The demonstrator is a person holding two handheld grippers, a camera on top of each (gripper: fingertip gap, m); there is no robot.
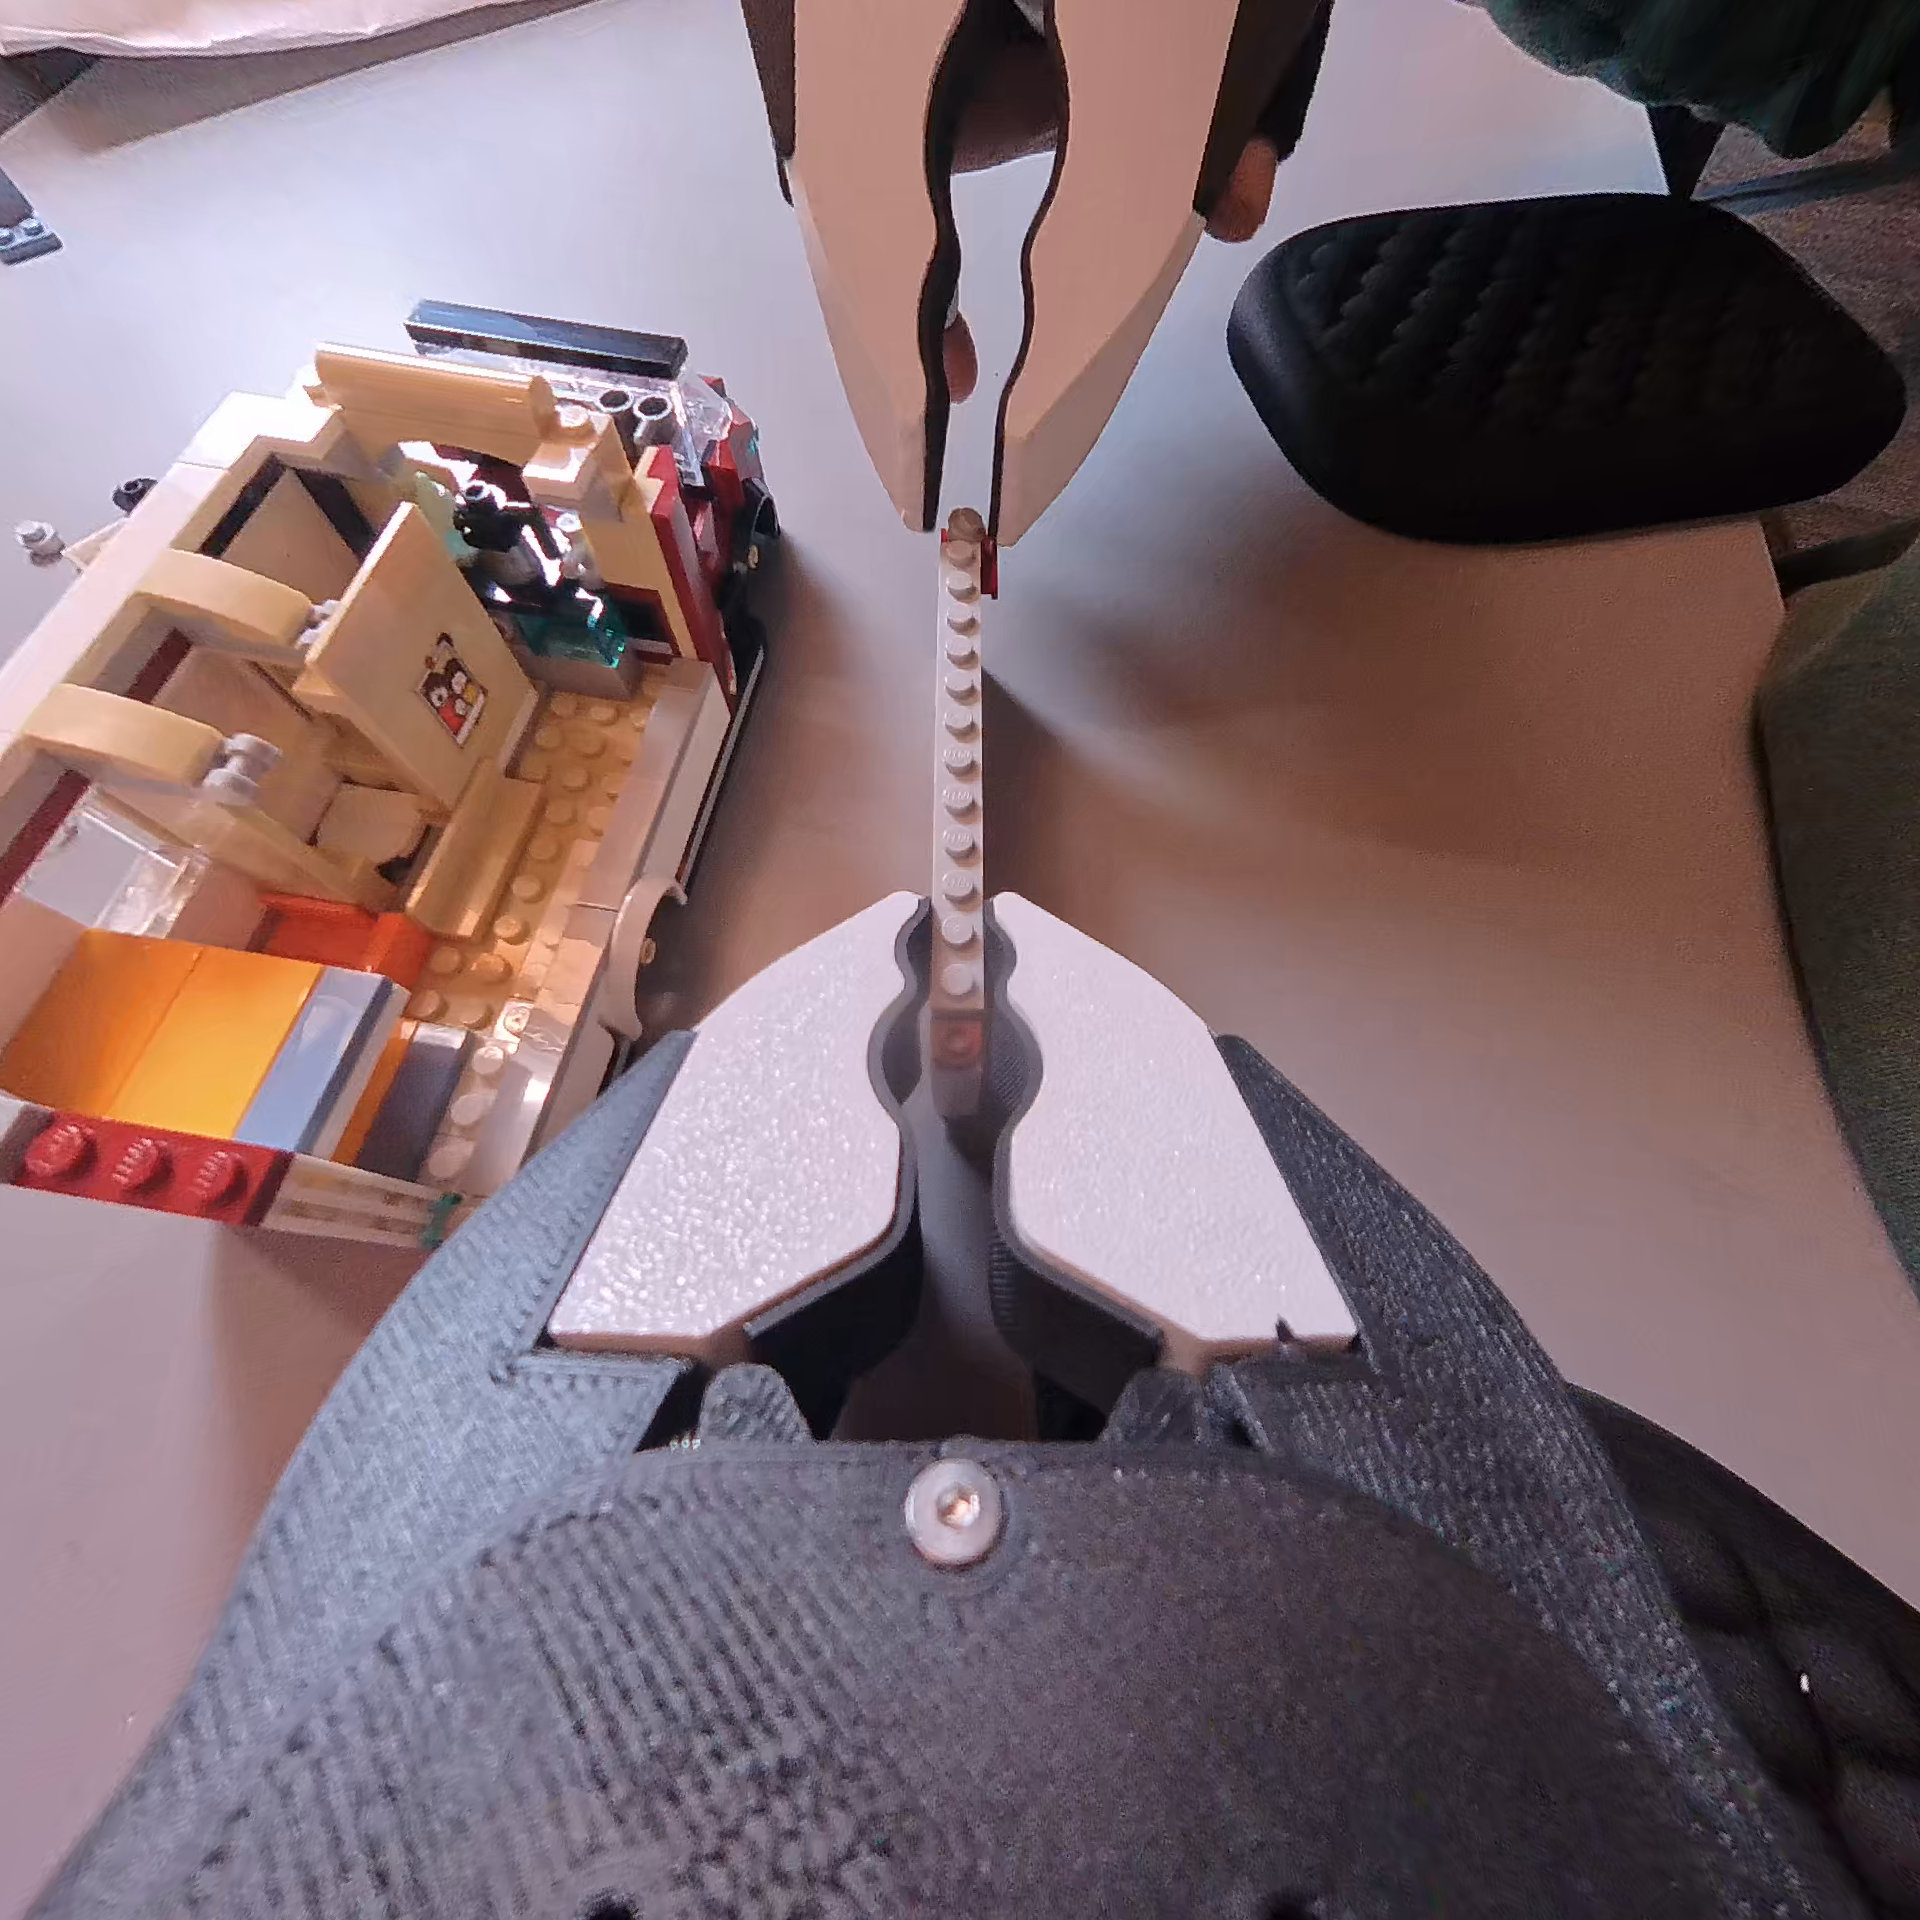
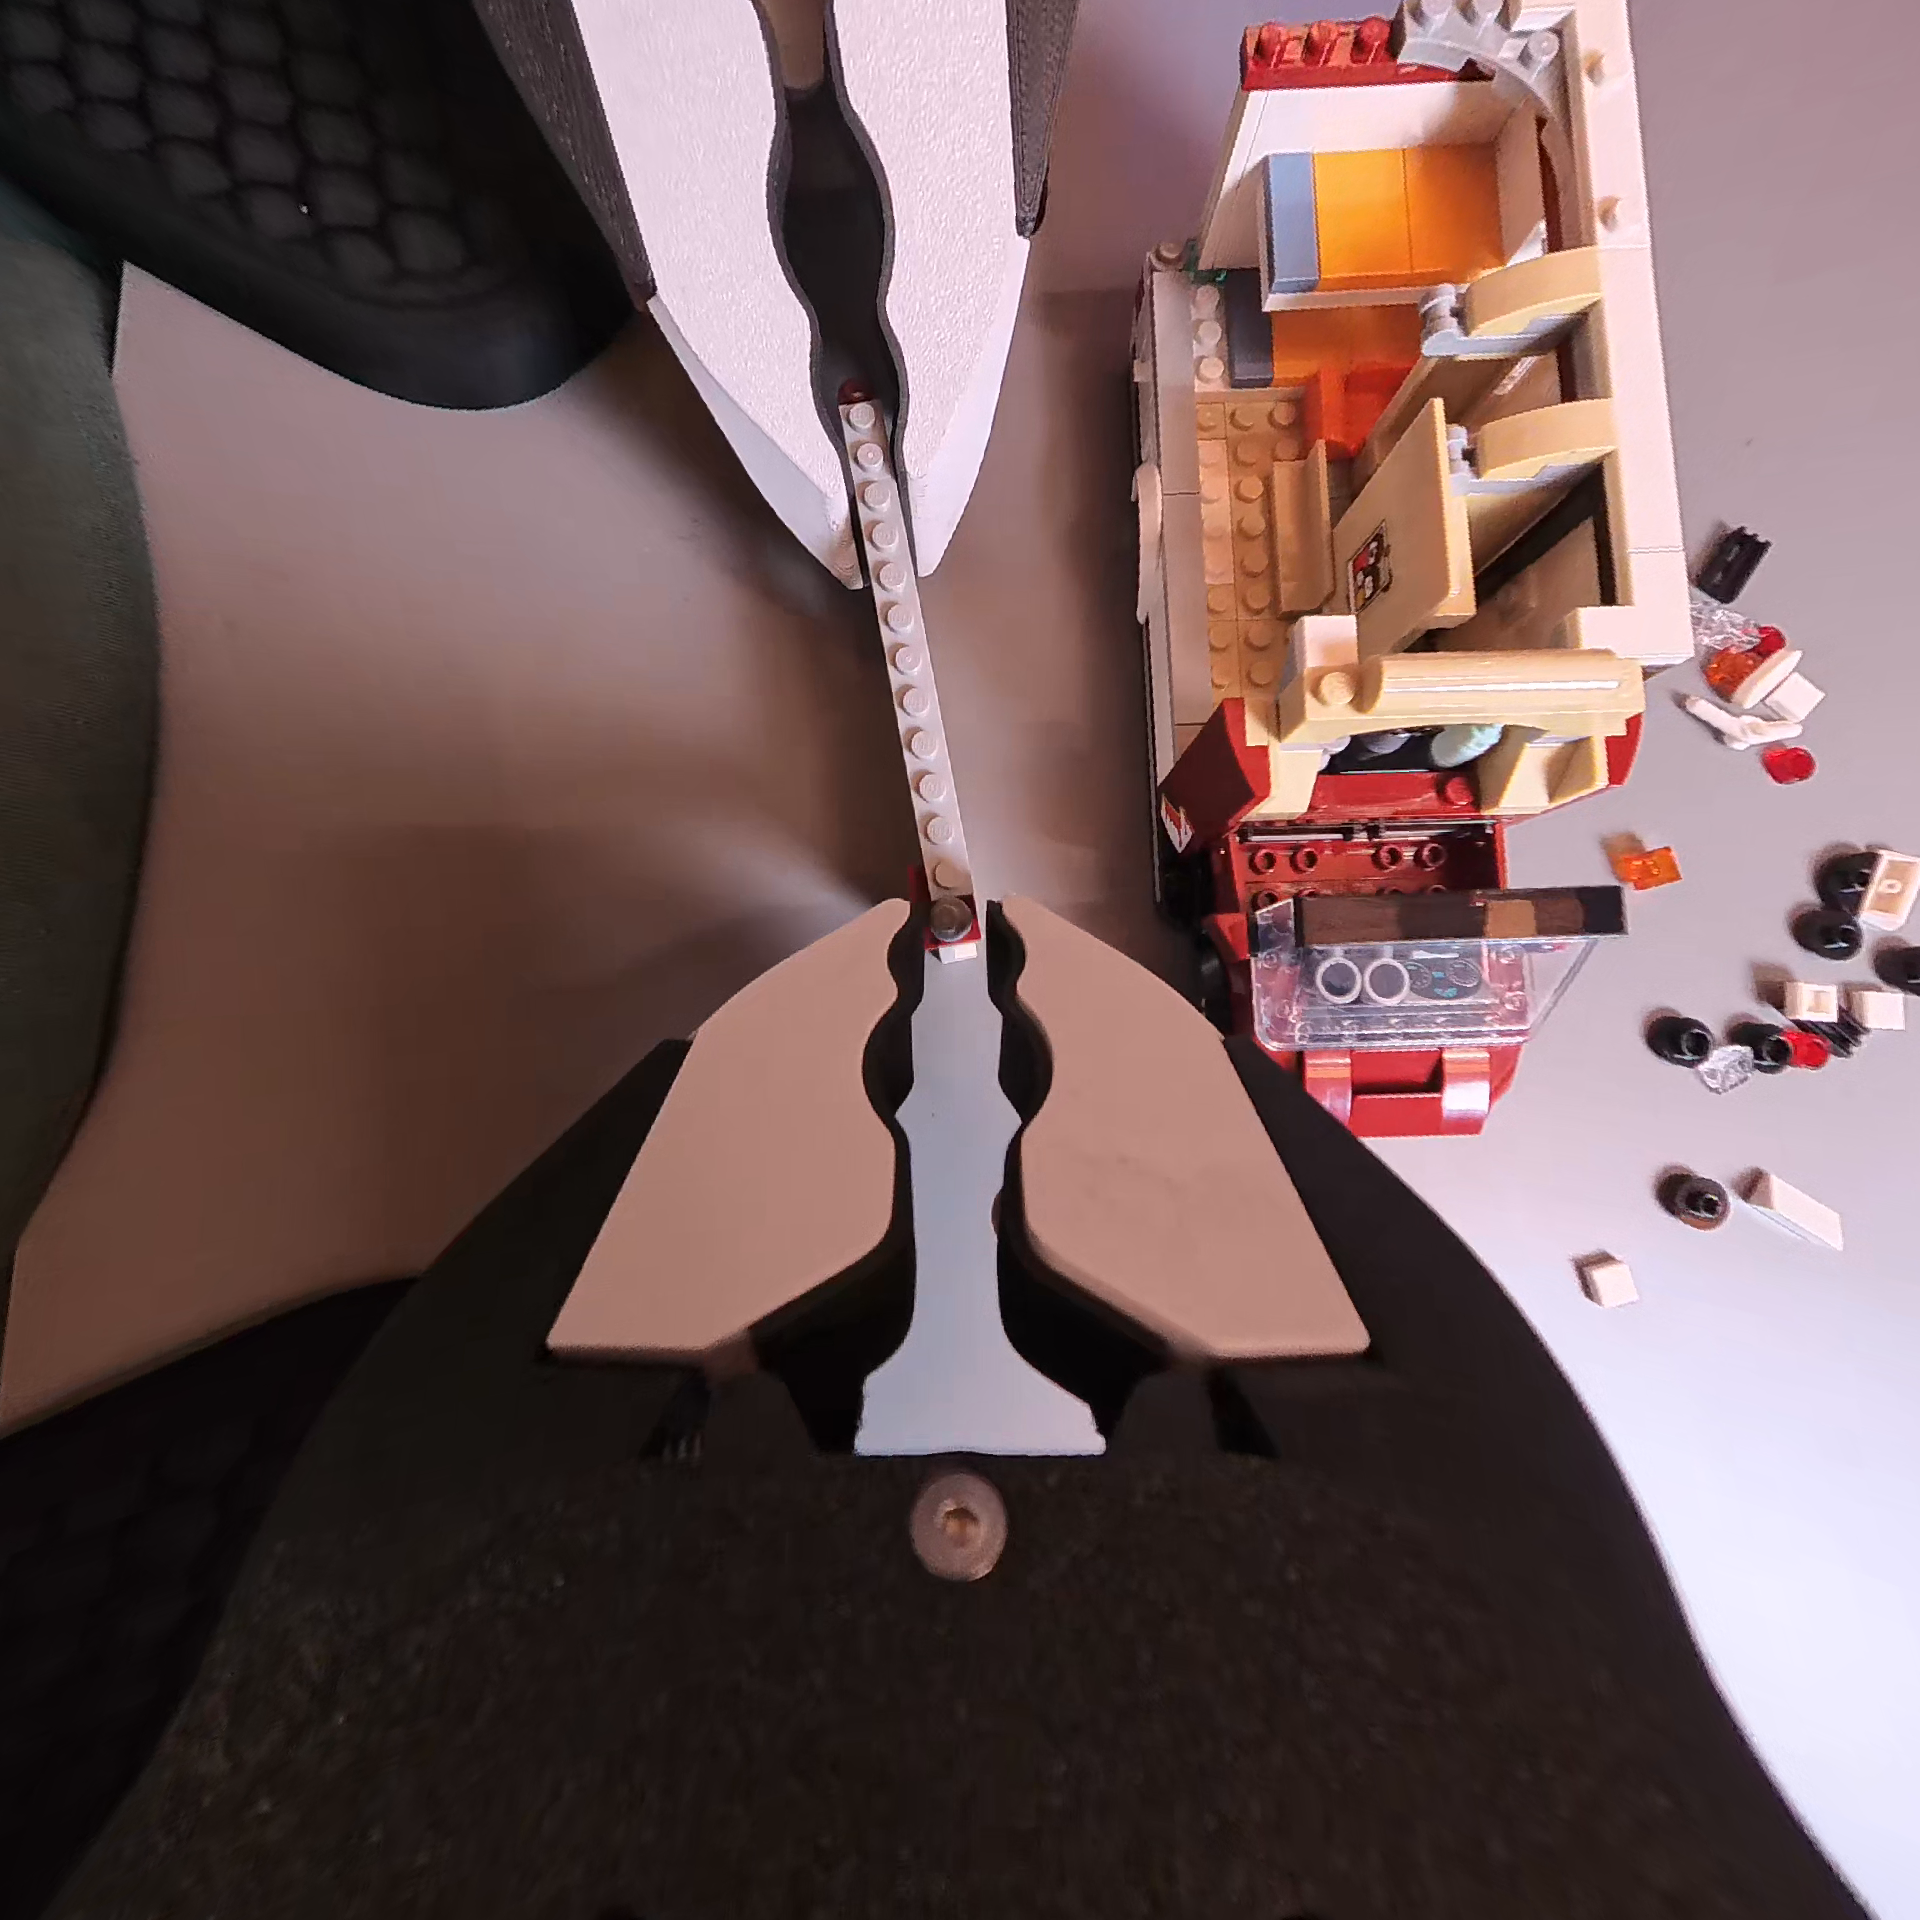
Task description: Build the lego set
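- Surface: pale and matte. A black chair seat sits past its edge, on the far side of the claws from the van.
- Brick-built camper van: roof off, with tan seats and an orange block inside. It rests flat on the surface and neither claw touches it.
- Left claw: clenched on one end of the long grey studded plate, with a pad pressed to each long edge. The plate is lifted clear of the surface, just beside the van and roughly parallel to its side.
- Right claw: released. Its tips flank the plate's other end, level with the van's red nose. One pad looks to be against the end piece, while a sliver of surface shows between the piece and the other pad (so no squeeze here).
- Loose parts: black, white, red and orange bits scattered beyond the van, well apart from both claws.
- Small red piece: sits under the plate's end with a round grey stud on top, between the right claw's tips.
- Judgement: the left grip alone carries the plate. It is a long lever, so that grip wants to be firm and square.
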